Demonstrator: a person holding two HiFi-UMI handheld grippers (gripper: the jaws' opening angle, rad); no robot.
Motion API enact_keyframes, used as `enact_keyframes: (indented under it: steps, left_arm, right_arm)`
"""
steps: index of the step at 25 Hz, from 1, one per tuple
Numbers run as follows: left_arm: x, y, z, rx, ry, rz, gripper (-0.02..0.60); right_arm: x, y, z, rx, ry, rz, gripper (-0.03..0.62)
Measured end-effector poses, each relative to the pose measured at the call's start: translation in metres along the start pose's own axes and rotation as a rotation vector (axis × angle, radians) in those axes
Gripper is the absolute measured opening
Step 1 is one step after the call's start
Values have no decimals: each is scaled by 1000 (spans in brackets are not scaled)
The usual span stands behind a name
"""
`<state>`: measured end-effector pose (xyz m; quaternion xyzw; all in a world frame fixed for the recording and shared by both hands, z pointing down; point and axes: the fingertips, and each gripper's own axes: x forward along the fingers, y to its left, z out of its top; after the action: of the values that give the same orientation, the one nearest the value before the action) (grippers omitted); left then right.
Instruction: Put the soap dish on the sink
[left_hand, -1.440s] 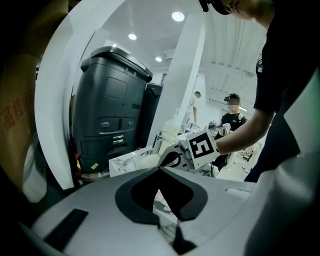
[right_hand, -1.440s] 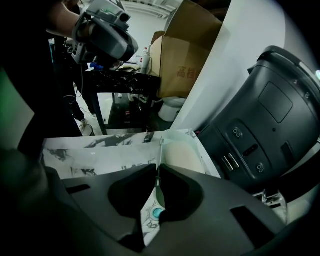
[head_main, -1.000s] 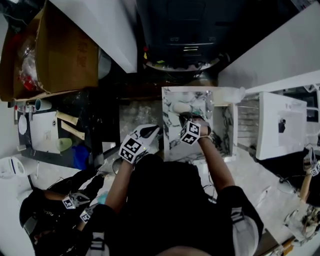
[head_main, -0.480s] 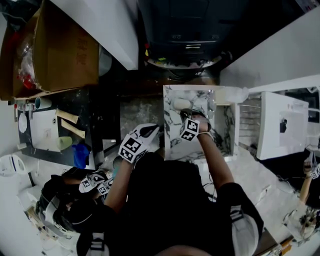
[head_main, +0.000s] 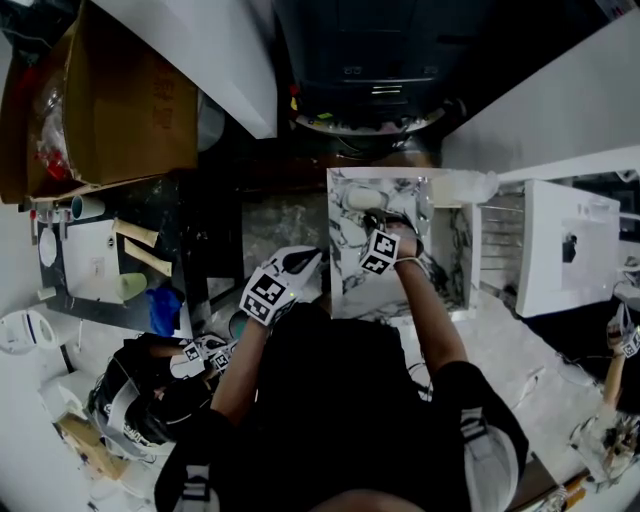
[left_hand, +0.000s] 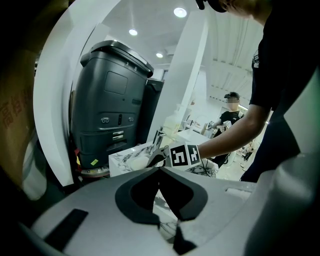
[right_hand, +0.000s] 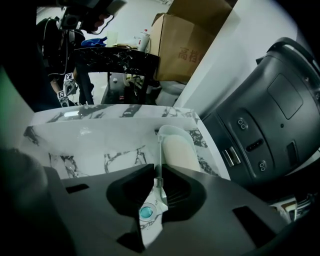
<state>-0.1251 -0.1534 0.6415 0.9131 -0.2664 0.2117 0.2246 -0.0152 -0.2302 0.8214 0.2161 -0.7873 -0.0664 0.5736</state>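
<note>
Two jaws of the right gripper (right_hand: 156, 172) are pressed together on the thin near rim of the soap dish (right_hand: 172, 134), a pale translucent tray with a cream soap bar (right_hand: 178, 152) lying in it. From the jaws the dish stretches toward 12 o'clock and lies at the far corner of the marble-patterned sink (right_hand: 90, 137), close to its rim. Whether it rests there or is held just off the surface cannot be told. At 6 o'clock from the jaws, the drain (right_hand: 145, 212) with its blue centre shows in the basin floor. A dark grey machine (right_hand: 270, 110) stands beyond the sink at 2 o'clock. A cardboard box (right_hand: 187, 47) sits farther back at 12 o'clock. In the head view the left gripper (head_main: 300, 265) hangs at 8 o'clock from the right one, just outside the sink's left wall. Its own view shows its jaws closed tip to tip with nothing between them, pointing toward the sink.
</note>
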Motion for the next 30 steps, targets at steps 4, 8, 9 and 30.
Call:
enact_keyframes:
  steps: [4,8,9,30]
  left_arm:
    - [-1,-1,-1,1,4,0,-6]
    - [-1,-2,-2,1,6,1,-6]
    - [-1,-2,-2,1,7,0,-5]
    - [0,-24,3,30,-7,-12,-5]
  right_arm:
    - [1,-5,-3,-24,27,-53,55]
    - [2,-5,-1,-71,25,-85,52]
    - [1,-6,0,-74,18,-91,54]
    - [-35,4,5,39,-66,-132,44]
